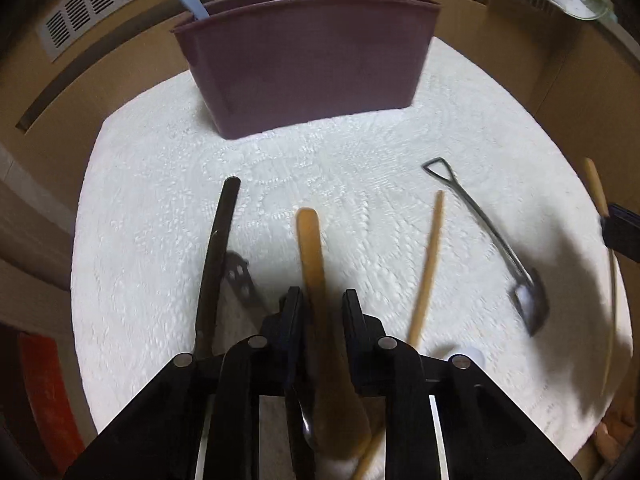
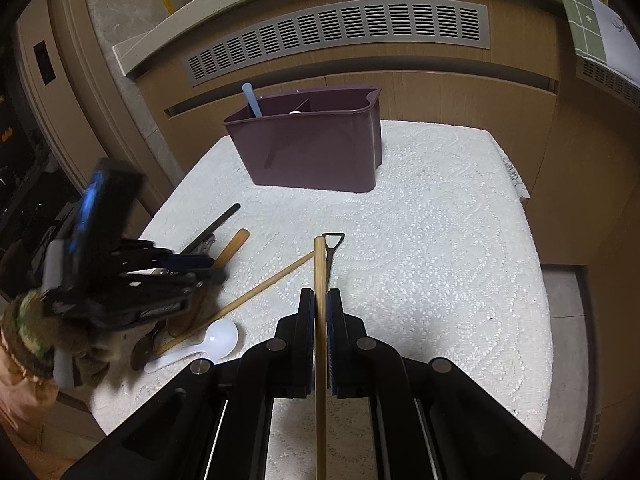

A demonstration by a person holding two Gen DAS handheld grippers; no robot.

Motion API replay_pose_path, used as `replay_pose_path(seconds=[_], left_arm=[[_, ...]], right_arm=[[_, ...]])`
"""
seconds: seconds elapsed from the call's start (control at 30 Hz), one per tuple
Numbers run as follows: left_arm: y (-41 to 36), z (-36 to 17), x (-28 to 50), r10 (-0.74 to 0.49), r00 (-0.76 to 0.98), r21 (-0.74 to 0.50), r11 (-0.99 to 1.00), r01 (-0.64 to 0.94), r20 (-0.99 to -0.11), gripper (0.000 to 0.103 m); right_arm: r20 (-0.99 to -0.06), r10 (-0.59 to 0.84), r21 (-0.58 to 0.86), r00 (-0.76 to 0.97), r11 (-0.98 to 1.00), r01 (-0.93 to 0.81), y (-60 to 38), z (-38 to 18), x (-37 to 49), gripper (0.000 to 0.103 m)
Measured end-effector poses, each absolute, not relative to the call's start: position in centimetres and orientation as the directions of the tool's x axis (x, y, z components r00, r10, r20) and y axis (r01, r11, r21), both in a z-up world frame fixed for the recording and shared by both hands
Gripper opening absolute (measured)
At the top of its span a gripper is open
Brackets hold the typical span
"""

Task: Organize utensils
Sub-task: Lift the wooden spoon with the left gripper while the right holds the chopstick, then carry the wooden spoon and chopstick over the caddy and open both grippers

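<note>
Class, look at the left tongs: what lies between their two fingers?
A wooden spatula's handle runs between the left tongs, best seen in the left wrist view.

A white lace cloth (image 2: 420, 240) covers the worktop. Behind it stands a wooden cabinet (image 2: 460, 92) with a grey slotted vent (image 2: 340, 36) near its top. A green checked towel (image 2: 580, 20) hangs right of the vent.

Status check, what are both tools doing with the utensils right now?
Right tool shut on a chopstick. Left tool straddling the wooden spoon, grip unclear. Holder upright, path open.
</note>
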State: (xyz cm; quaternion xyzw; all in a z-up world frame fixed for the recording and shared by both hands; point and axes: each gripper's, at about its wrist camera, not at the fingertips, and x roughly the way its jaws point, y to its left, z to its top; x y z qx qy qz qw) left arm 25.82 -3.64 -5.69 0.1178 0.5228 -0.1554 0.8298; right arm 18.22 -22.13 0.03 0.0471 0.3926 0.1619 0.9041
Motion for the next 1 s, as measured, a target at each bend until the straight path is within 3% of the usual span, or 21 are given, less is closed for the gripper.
replay_pose_path(seconds=[0.07,0.2,0.47,0.8,0.93,1.0], left_arm=[[-3.1,-5.9,26.8,-0.113,0.402,0.044,0.932,0.36,-0.909,0.017],[-0.7,-5.8,26.3,-0.168,0.419,-0.051,0.96,0.274,-0.892,0.012],[2.2,-0.7,19.4,-0.342,0.594,-0.277,0.939,0.202,-0.728,0.011],[1.8,4.9,17.9,-0.385,0.7,-0.277,0.922,0.269,-0.601,0.011],[1.5,9.4,19.6,-0.402,0.751,-0.257,0.915,0.311,-0.524,0.011],[1.2,12.6,21.0,-0.416,0.784,-0.235,0.909,0.344,-0.462,0.011]], right_arm=[[-0.693,0.331,0.215,0.641,0.943,-0.254,-22.3,0.1,18.2,0.006],[-0.69,0.338,0.227,0.64,0.941,-0.253,-22.5,0.2,18.2,0.006],[-0.653,0.381,0.285,0.655,0.925,-0.253,-22.7,1.0,17.8,0.006],[-0.599,0.374,0.261,0.708,0.927,-0.27,-21.9,3.9,17.3,0.006],[-0.534,0.367,0.219,0.761,0.93,-0.295,-21.7,7.6,18.4,0.006],[-0.457,0.353,0.17,0.817,0.936,-0.309,-21.7,11.6,19.4,0.006]])
